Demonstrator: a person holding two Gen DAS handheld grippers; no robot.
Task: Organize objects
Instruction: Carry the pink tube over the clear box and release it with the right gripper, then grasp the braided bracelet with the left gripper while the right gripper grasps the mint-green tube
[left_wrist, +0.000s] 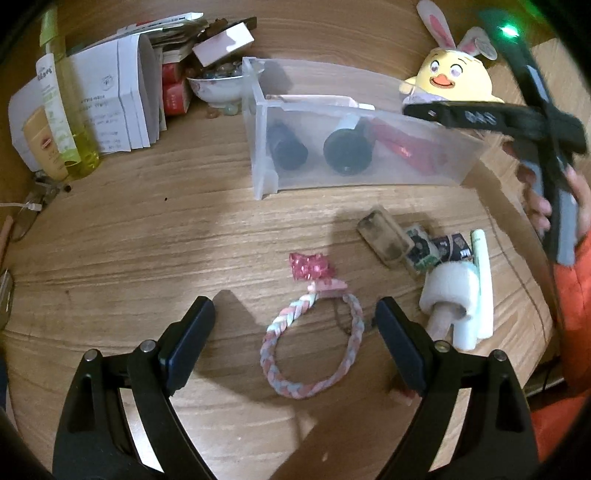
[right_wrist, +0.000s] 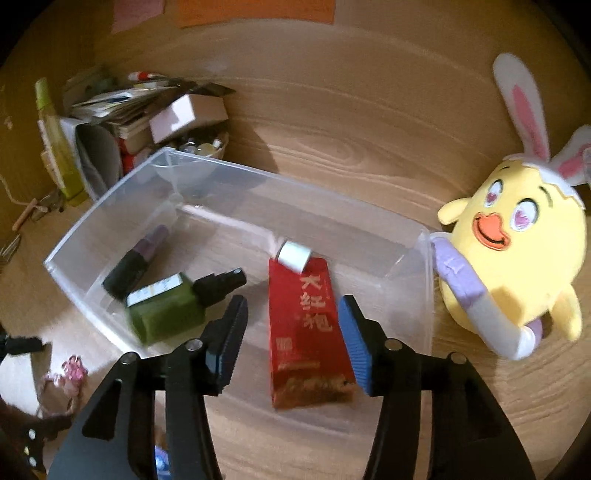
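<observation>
My left gripper (left_wrist: 295, 306) stands open just above the wooden table, with a pastel braided ring (left_wrist: 314, 384) lying loose between its fingers. A pink sparkly clip (left_wrist: 310, 266) lies just beyond the ring. My right gripper (right_wrist: 293, 302) hangs open over a clear plastic bin (right_wrist: 428, 295). In the bin lie a red tube with a white cap (right_wrist: 306, 332), a green spray bottle (right_wrist: 166, 310) and a dark bottle (right_wrist: 136, 262). The red tube rests on the bin's floor below the right fingers, and the pads do not press on it.
A yellow plush chick with rabbit ears (right_wrist: 517, 258) leans by the bin's right end. Right of the ring lie a white foam piece (left_wrist: 450, 291), a brown case (left_wrist: 384, 236) and small tubes. Papers, a yellow-green bottle (left_wrist: 70, 110) and a bowl of beads (left_wrist: 218, 85) crowd the back left.
</observation>
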